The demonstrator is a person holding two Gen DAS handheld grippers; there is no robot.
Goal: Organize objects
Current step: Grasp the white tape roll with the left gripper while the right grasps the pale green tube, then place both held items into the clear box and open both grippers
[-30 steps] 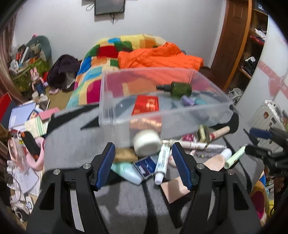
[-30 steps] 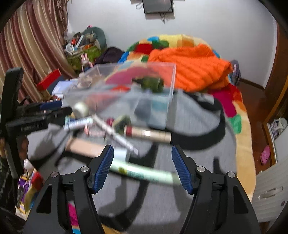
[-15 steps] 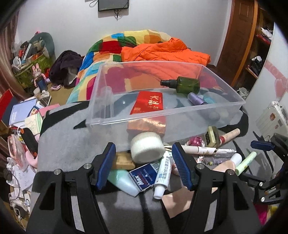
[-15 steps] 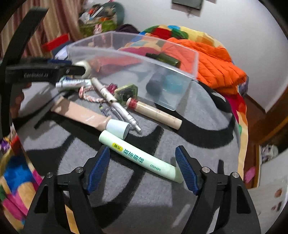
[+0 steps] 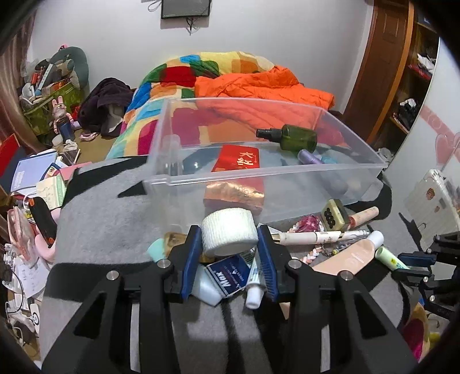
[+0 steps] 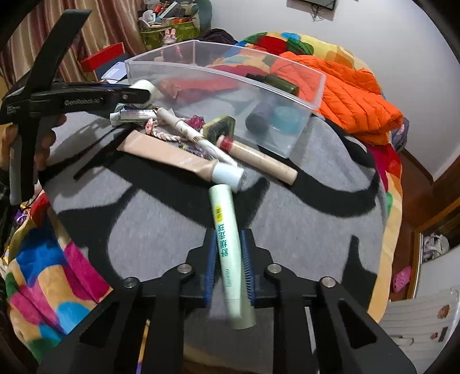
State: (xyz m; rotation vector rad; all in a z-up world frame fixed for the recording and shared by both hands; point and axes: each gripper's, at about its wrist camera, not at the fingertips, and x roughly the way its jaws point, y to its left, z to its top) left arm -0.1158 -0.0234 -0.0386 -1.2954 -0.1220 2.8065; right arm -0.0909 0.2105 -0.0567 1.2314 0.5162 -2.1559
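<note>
Clamping a white roll (image 5: pixel 228 231) just before the bin (image 5: pixel 287 172), the left gripper (image 5: pixel 229 253) mirrors the right gripper (image 6: pixel 230 259) pinching a green tube (image 6: pixel 227 244); bin holds a bottle (image 5: pixel 293 138) and red packet (image 5: pixel 238 162).

A lived-in home bedroom: beyond the gripper fingers lies a bed with a patchwork blanket (image 5: pixel 184 72) in many colours and a rumpled orange quilt (image 5: pixel 267 86). Far ahead, a small dark screen (image 5: pixel 185 8) hangs on the white wall, with a wooden door (image 5: pixel 376 66) off to the right. To the left, striped curtains (image 6: pixel 86 31), a stuffed basket (image 5: pixel 54 89) and scattered books and papers (image 5: pixel 34 172) crowd the floor.
</note>
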